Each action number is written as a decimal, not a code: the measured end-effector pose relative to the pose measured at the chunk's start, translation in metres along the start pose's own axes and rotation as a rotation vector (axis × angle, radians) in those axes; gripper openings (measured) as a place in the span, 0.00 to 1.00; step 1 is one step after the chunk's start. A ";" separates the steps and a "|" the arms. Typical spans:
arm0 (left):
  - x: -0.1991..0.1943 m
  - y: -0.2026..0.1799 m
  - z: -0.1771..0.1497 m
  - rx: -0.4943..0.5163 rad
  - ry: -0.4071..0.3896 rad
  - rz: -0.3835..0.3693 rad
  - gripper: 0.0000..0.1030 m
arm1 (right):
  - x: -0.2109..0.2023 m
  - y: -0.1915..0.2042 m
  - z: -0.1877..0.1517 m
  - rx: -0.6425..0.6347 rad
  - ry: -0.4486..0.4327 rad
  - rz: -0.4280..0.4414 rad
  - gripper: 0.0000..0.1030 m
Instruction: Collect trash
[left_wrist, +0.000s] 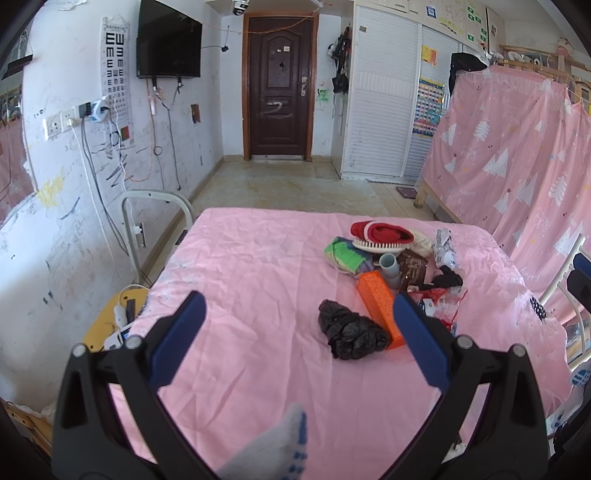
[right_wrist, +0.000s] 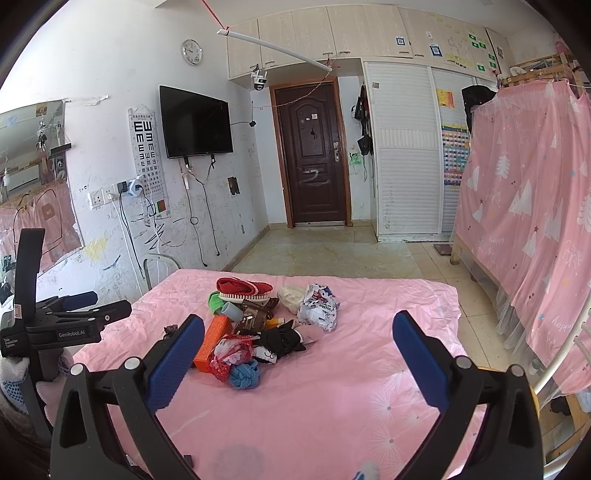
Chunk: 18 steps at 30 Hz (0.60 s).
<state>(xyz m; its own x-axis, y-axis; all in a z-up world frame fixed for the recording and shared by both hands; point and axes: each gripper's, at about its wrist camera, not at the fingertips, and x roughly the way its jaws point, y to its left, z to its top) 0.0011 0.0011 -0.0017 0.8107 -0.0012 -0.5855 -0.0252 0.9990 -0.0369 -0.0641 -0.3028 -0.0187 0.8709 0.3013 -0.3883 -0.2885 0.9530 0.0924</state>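
Note:
A pile of odds and ends lies on the pink-covered table (left_wrist: 240, 277). In the left wrist view my left gripper (left_wrist: 298, 297) hangs open over the cloth. A crumpled black plastic bag (left_wrist: 351, 334) rests between its fingers, closer to the right one. An orange box (left_wrist: 376, 306) lies just behind the bag. Farther back are a brown wrapper (left_wrist: 413, 264) and a white printed wrapper (left_wrist: 445, 245). In the right wrist view my right gripper (right_wrist: 298, 317) is open and empty, short of the pile, with the white printed wrapper (right_wrist: 319, 304) ahead of it.
The pile also holds a red cloth (right_wrist: 243, 286), a brush (left_wrist: 376, 245), a grey cup (left_wrist: 389, 267), a black cloth (right_wrist: 280, 339) and a blue knitted ball (right_wrist: 243, 373). A socked foot (left_wrist: 280, 450) shows at the near edge. A pink bed curtain (right_wrist: 535, 221) stands to the right.

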 end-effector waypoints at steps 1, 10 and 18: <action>0.000 0.000 0.000 0.000 0.000 0.000 0.94 | 0.000 0.000 0.000 0.000 0.000 -0.001 0.90; 0.000 0.000 0.000 0.000 0.000 0.000 0.94 | 0.001 0.000 -0.001 -0.001 0.003 -0.001 0.90; 0.003 0.002 0.002 0.001 0.002 0.000 0.94 | 0.001 -0.001 -0.002 0.003 0.002 -0.003 0.90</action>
<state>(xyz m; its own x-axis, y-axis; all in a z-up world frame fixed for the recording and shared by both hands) 0.0048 0.0033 -0.0020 0.8095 -0.0008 -0.5872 -0.0251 0.9990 -0.0360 -0.0631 -0.3037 -0.0211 0.8707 0.2987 -0.3907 -0.2849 0.9539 0.0944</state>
